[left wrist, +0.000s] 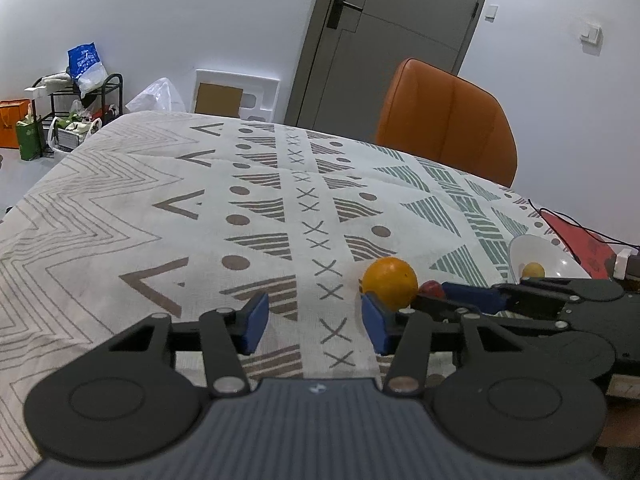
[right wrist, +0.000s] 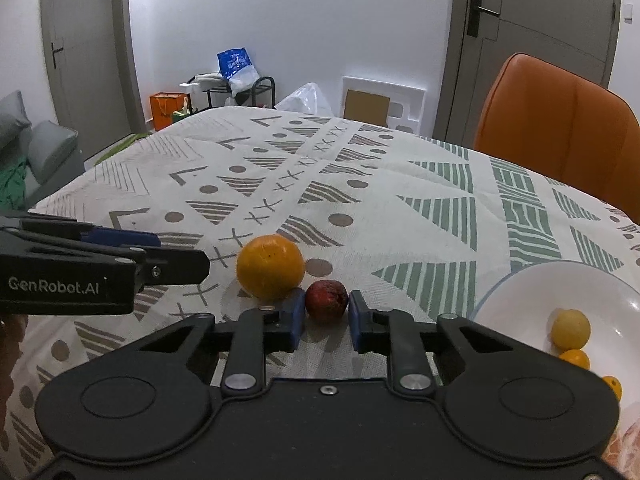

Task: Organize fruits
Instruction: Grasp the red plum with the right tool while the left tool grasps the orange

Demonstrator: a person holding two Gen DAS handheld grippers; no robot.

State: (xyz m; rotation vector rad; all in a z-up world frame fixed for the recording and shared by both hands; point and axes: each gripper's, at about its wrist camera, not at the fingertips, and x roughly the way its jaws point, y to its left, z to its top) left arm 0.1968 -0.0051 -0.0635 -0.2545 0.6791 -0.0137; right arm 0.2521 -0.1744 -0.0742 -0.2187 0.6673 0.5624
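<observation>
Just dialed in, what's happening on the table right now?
A person is sorting fruit with two tools. The right hand-held gripper brackets a dark red fruit on the patterned tablecloth, fingers close on both sides. The left hand-held gripper is open and empty beside the large orange. The white bowl already holds small yellow fruits.

A patterned tablecloth (right wrist: pixel 400 200) of grey zigzags, dots, crosses and green striped triangles covers the desk, and an orange chair (right wrist: pixel 560 120) stands at its far right edge. Beyond the far edge, a white foam packing tray (right wrist: pixel 384 100) with a cardboard insert leans against the white wall beside a clear plastic bag (right wrist: pixel 306 98). Past the far left corner, a black rack (left wrist: pixel 80 96) holds a blue-and-white bag (left wrist: pixel 86 64), with an orange paper bag (left wrist: pixel 10 120) next to it; grey doors (right wrist: pixel 532 20) close the wall.
</observation>
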